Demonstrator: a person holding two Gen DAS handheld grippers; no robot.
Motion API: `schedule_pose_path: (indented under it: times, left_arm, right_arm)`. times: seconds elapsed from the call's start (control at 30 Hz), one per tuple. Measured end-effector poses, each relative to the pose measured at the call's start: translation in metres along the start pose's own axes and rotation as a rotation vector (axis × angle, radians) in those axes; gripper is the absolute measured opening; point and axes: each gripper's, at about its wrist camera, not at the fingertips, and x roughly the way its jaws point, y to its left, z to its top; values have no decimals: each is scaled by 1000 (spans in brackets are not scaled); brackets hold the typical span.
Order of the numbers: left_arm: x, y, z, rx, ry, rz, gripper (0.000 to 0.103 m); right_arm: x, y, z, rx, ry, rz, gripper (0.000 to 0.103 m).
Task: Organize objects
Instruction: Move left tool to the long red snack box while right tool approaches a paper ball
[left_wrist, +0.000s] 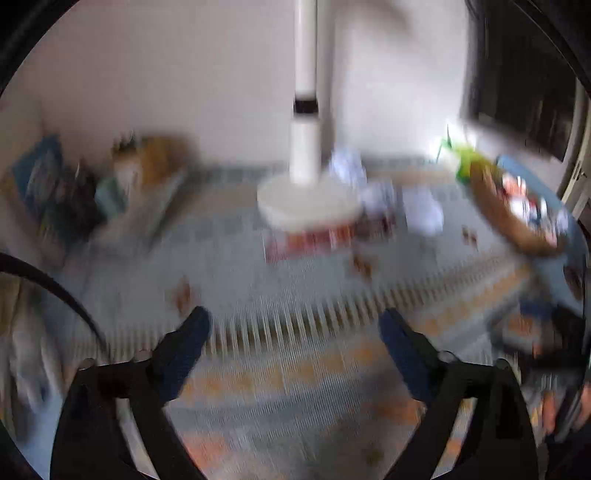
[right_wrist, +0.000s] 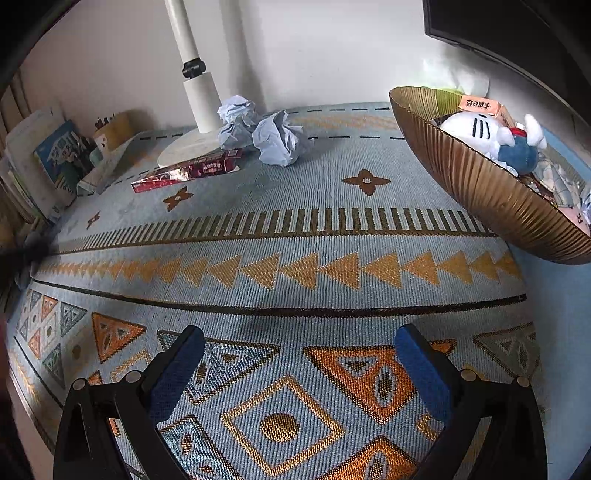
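A red snack box (right_wrist: 186, 173) lies on the patterned cloth by a white lamp base (right_wrist: 188, 149). Two crumpled paper balls (right_wrist: 279, 138) sit beside it. A gold ribbed bowl (right_wrist: 476, 181) at the right holds a white plush toy (right_wrist: 487, 136), an orange box and wrappers. My right gripper (right_wrist: 299, 341) is open and empty, low over the cloth's front. The left wrist view is blurred; my left gripper (left_wrist: 295, 325) is open and empty, and the red box (left_wrist: 310, 240), paper balls (left_wrist: 376, 195) and bowl (left_wrist: 513, 218) lie ahead.
Books (right_wrist: 55, 162) and a pen holder (right_wrist: 114, 129) stand at the back left against the wall. A white lamp post (right_wrist: 188, 44) rises from the base. A dark monitor (right_wrist: 509, 33) hangs at the upper right. The patterned cloth (right_wrist: 295, 266) covers the table.
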Motion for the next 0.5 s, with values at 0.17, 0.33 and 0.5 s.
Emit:
schedule_pose_path:
  times: [0.17,0.33,0.5]
  left_arm:
    - [77,28,51,-4,19,-86,102]
    - [134,29,59,17,94,-178,101]
    - [142,2,41,84,189,-378,93]
  right_arm:
    - [1,0,0,-7,5,-6,103]
    - [-16,-4,15,8,4,50,103]
    - [-26,18,72,-177,-90,-44,103]
